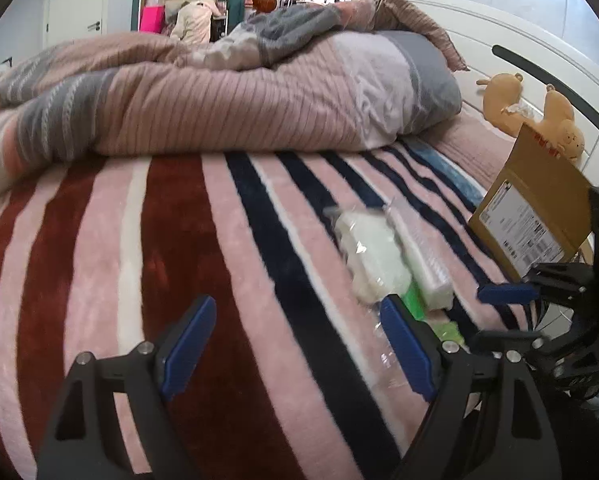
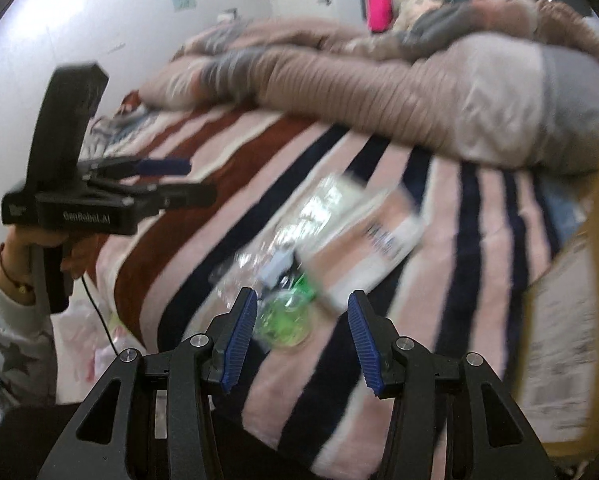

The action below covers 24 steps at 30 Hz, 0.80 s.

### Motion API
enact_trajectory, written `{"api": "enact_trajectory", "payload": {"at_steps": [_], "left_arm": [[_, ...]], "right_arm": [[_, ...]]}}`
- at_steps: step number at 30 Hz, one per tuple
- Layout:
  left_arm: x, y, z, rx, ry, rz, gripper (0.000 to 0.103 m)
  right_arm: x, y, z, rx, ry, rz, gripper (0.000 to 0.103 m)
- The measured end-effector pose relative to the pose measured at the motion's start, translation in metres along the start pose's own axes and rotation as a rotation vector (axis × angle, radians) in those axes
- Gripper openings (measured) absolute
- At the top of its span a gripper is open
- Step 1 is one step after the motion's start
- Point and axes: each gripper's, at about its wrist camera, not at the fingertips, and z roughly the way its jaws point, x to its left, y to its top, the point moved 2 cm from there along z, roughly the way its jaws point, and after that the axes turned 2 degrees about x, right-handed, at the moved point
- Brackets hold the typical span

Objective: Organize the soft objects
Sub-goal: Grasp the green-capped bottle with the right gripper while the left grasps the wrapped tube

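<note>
On the bed point(image 1: 99, 240), under the heaped duvet point(image 1: 219, 112), clear soft packs point(image 2: 339, 232) lie mid-blanket, long axis toward one o'clock in the right view. They look light, squashy and slippery, so pinch across the middle. Left hand-held gripper point(image 1: 299, 344) and right hand-held gripper point(image 2: 301, 336) both spread, empty.

Motion blur smears the plastic-wrapped packets point(image 2: 339, 232) in the right wrist view, print unreadable; the cardboard box point(image 1: 535, 216) is cut off behind the right gripper point(image 1: 511, 292).
</note>
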Motion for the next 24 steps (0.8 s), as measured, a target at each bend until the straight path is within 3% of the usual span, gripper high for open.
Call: {"api": "enact_trajectory", "payload": {"at_steps": [5, 9, 12, 19, 24], "left_arm": [[-0.001, -0.007, 0.014, 0.021, -0.024, -0.004, 0.082], [-0.006, -0.007, 0.021, 0.029, -0.037, 0.001, 0.082], [-0.012, -0.004, 0.022, 0.03, -0.04, 0.014, 0.082], [-0.034, 0.013, 0.013, -0.001, -0.059, 0.05, 0.082], [-0.071, 0.033, 0.019, 0.006, -0.133, 0.106, 0.081]], "right_arm": [[-0.001, -0.001, 0.027, 0.084, 0.052, -0.033, 0.044], [-0.005, -0.002, 0.038, 0.11, 0.05, -0.049, 0.043], [-0.004, -0.001, 0.038, 0.102, 0.052, -0.057, 0.037], [-0.02, -0.011, 0.016, 0.068, -0.002, -0.018, 0.037], [-0.042, -0.025, 0.001, 0.077, -0.104, 0.017, 0.037]]}}
